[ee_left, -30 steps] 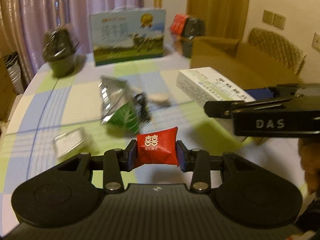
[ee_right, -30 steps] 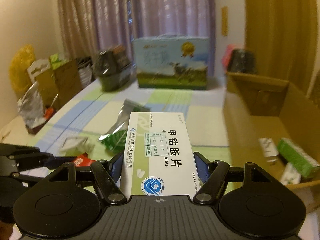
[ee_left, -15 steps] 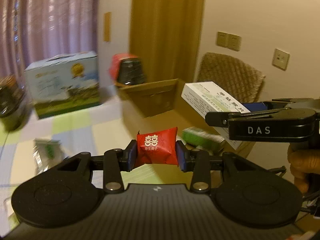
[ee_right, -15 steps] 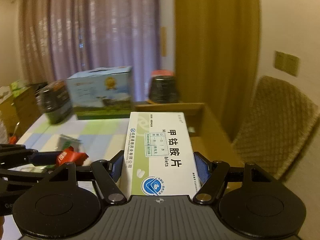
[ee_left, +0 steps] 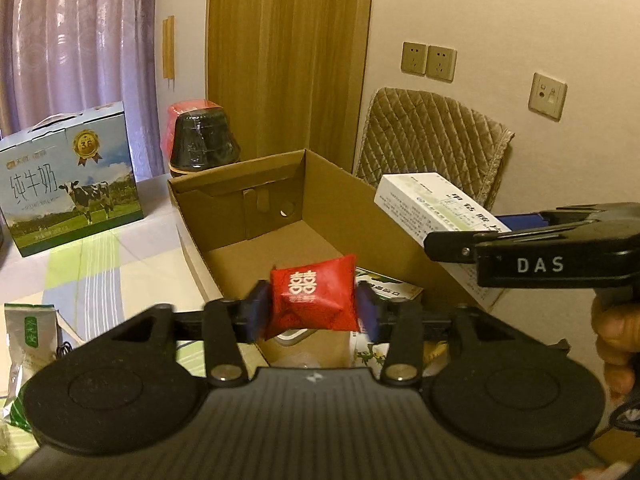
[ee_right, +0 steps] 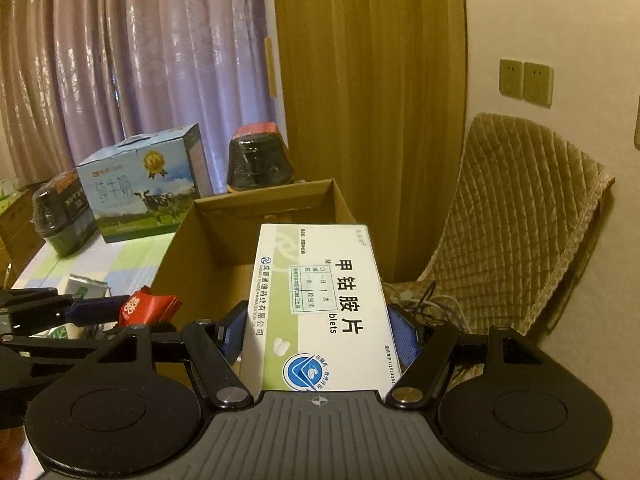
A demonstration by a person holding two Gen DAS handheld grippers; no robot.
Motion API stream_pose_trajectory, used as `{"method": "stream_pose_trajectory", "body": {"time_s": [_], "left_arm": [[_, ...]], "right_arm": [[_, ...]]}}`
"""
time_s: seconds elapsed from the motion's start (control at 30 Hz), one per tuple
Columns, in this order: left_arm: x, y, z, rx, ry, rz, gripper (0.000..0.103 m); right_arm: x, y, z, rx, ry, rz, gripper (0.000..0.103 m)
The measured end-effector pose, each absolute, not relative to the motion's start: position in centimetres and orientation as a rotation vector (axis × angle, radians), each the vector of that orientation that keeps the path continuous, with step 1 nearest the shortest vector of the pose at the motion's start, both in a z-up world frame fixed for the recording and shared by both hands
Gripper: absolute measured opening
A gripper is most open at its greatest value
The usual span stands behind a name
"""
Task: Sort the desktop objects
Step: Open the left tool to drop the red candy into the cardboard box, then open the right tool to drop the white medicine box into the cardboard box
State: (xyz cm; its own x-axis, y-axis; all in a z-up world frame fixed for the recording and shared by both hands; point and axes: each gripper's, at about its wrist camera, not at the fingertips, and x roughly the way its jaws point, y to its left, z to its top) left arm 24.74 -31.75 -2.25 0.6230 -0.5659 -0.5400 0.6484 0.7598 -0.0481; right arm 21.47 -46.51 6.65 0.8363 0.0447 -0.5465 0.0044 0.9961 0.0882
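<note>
two grippers: both are seen raised over the near end of an open cardboard box [ee_left: 340,216], each clamped on one item.
left gripper [ee_left: 314,312]: closed on a red candy packet [ee_left: 314,300]; the packet is pinched at its two sides between blue pads and held above the box's near corner.
right gripper [ee_right: 316,332]: closed on a white and green medicine box [ee_right: 320,304]; the box is gripped at its long sides and pointed toward the far wall of the cardboard box.
box contents: green and white packages [ee_left: 390,286] are seen on the floor at the near end, partly hidden behind the left gripper.
table [ee_left: 120,264]: a checked cloth is spread over it; a milk carton box [ee_left: 70,176] stands at far left, a dark wrapped tub [ee_left: 204,140] just beyond the cardboard box.
near left: a green and white pouch [ee_left: 28,340] lies on the cloth.
right side: a padded chair [ee_right: 520,216] stands beside the cardboard box.
</note>
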Motion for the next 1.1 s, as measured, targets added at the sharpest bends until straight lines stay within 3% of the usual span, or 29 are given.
{"method": "stream_pose_trajectory", "body": {"time_s": [0.27,0.33,0.4,0.63,0.73,1.1], "left_arm": [[25.2,-29.2,-1.6,0.125,0.527,-0.633,0.063],[25.3,-28.2,-1.5,0.115,0.522,-0.61,0.073],[25.6,-27.2,-1.4,0.099,0.523,-0.585,0.076],[25.7,-25.5,-1.6,0.103,0.54,-0.554,0.077],[25.5,-25.0,-1.8,0.112,0.54,-0.554,0.078],[25.5,-23.2,-2.0,0.117,0.552,-0.541,0.084]], "right_arm": [[21.9,-46.4,6.3,0.107,0.586,0.031,0.068],[22.0,-46.1,6.3,0.107,0.587,0.035,0.068],[22.1,-45.8,6.3,0.11,0.59,0.041,0.068],[23.4,-44.5,6.2,0.121,0.608,0.089,0.069],[23.9,-44.2,5.8,0.118,0.62,0.083,0.075],[22.0,-44.2,5.3,0.123,0.624,0.063,0.083]]}}
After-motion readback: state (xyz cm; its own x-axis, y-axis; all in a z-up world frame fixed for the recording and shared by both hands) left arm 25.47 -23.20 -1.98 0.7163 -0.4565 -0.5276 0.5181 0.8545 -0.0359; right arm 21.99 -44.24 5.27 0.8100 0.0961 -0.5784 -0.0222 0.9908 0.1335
